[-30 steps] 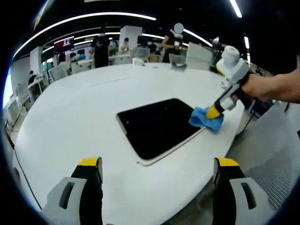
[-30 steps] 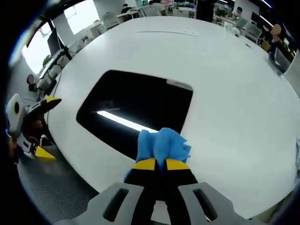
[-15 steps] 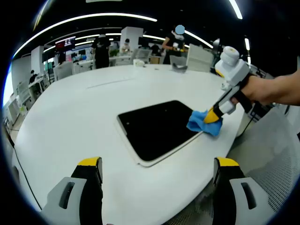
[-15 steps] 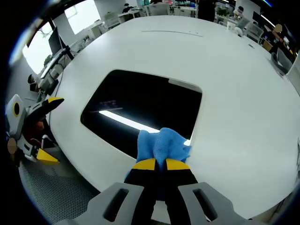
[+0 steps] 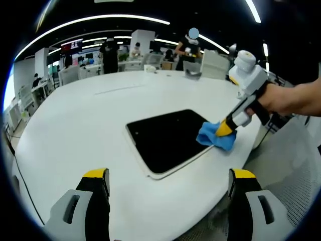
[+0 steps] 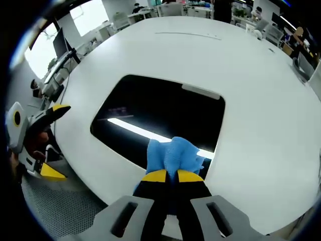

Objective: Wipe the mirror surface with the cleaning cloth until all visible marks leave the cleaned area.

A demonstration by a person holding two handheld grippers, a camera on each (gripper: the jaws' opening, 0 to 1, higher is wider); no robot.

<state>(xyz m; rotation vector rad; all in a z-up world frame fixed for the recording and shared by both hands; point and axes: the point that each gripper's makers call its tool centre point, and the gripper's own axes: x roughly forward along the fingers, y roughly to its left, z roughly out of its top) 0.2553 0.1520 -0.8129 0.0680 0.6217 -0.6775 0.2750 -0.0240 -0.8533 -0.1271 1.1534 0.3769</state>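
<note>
Seen from the left gripper view: a large white table (image 5: 75, 125) with a rounded near edge, a dark mirror (image 5: 168, 138) lying flat close to that edge, and the right gripper (image 5: 224, 127) coming in from the right side, gripped by a hand (image 5: 273, 98) on a bare forearm and slanting down toward the mirror's right corner. Blue cleaning cloth (image 5: 213, 136) bunched under its yellow tips, resting partly on the glass and partly on the white tabletop beside it. Left gripper (image 5: 168, 175) hanging over the table's near edge, yellow-tipped jaws spread wide with nothing between them, well apart from the mirror. Beyond the far edge, an office with desks, standing people and long ceiling lights.

Seen from the right gripper view: the same mirror (image 6: 160, 118) from the opposite side, its glass black except for a bright reflected light strip (image 6: 145, 134). Whether any marks sit on the glass cannot be told. Right gripper (image 6: 167, 175) with jaws clamped together on the cleaning cloth (image 6: 173, 155), which fans out ahead of the tips over the mirror's near edge. Left gripper (image 6: 47, 140) visible at the left, off the table's rim above a grey perforated floor (image 6: 65, 211), jaws apart.

No containers on the tabletop.
</note>
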